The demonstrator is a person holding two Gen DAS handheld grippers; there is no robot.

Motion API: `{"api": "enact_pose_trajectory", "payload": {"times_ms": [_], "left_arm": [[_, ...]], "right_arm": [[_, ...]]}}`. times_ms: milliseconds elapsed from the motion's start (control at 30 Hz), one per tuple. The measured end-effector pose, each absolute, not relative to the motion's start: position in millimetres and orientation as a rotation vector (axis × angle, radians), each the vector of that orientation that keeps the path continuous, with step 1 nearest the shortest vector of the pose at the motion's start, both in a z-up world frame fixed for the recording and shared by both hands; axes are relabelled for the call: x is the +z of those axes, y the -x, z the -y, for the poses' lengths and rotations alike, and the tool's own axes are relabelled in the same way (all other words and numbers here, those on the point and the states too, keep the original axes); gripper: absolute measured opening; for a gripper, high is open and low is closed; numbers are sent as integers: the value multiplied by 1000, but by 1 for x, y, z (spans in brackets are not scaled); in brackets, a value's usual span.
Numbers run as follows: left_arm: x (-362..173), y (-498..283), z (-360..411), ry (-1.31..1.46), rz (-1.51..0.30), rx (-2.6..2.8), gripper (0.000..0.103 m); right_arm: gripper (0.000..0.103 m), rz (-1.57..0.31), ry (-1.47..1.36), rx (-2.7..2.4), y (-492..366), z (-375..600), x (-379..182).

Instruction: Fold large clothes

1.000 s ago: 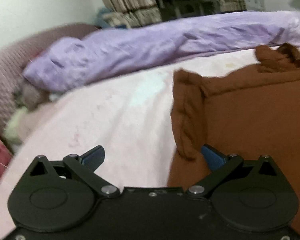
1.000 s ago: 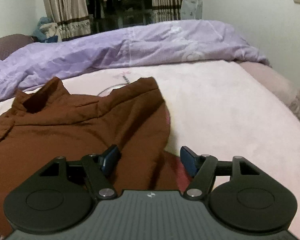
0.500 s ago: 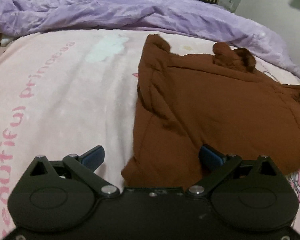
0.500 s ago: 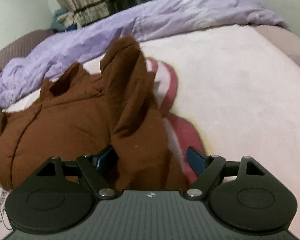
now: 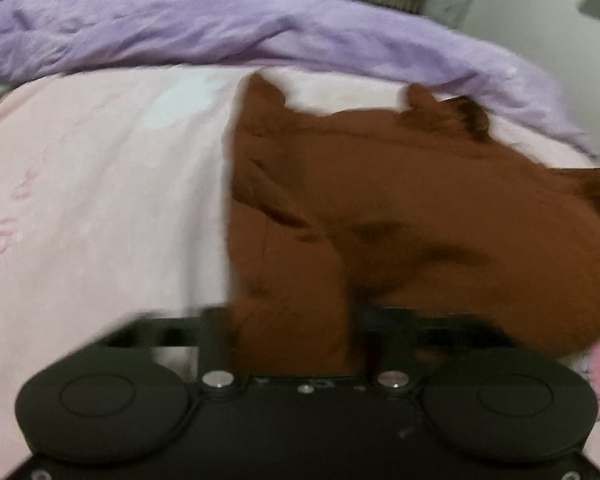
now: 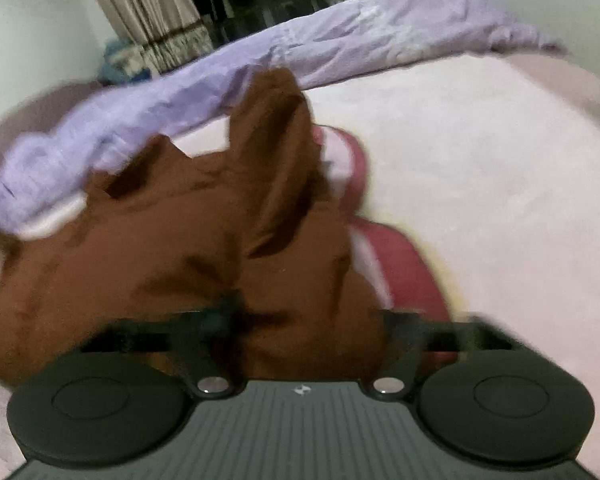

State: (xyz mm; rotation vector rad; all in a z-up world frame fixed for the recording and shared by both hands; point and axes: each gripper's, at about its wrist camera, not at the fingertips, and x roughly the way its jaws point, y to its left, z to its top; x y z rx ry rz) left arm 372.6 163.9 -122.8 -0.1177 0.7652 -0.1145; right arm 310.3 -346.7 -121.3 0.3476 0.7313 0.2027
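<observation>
Left wrist view: the brown garment (image 5: 400, 208) lies on the pink sheet (image 5: 100, 200), its near edge bunched between both grippers (image 5: 292, 332) (image 6: 308, 332), whose jaws have just been closing, seemingly pinching it through blur, purple duvet (image 5: 220, 32) behind

Your garment (image 5: 400, 208) lies on the bed sheet (image 5: 100, 208), with the rumpled duvet (image 5: 220, 32) behind it along the far side of the bed. From your left gripper (image 5: 292, 336), the garment spreads ahead and to the right, its near corner between the jaws; bare sheet lies to the left. From your right gripper (image 6: 304, 332), the garment (image 6: 160, 248) spreads ahead and to the left, a fold between the jaws; the sheet (image 6: 480, 168) lies to the right, curtains (image 6: 148, 12) behind the duvet (image 6: 340, 36).
</observation>
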Motion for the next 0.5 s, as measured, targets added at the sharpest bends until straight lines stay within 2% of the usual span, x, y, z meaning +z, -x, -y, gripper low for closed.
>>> {"api": "enact_pose_trajectory", "payload": {"times_ms": [33, 133, 200, 267, 333, 400, 433, 467, 500], "left_arm": [[-116, -369, -156, 70, -741, -83, 15], [-89, -356, -158, 32, -673, -60, 15], [-72, -347, -177, 100, -630, -61, 15], [-76, -349, -186, 111, -665, -42, 17], [-102, -360, -182, 86, -763, -28, 20], [-123, -363, -167, 1, -771, 3, 33], [-123, -360, -158, -65, -739, 29, 43], [-120, -357, -150, -127, -714, 49, 46], [-118, -353, -148, -145, -699, 53, 49]], "right_arm": [[28, -716, -327, 189, -308, 344, -115], [24, -637, -282, 164, -287, 339, -85], [21, -609, -277, 163, -271, 339, -70], [21, -635, -265, 158, -270, 336, -75], [22, -724, -258, 129, -284, 331, -96], [34, -769, -252, 111, -296, 330, -118], [46, -764, -248, 102, -298, 331, -121], [55, -757, -240, 91, -300, 332, -121], [59, -755, -233, 80, -300, 335, -119]]}}
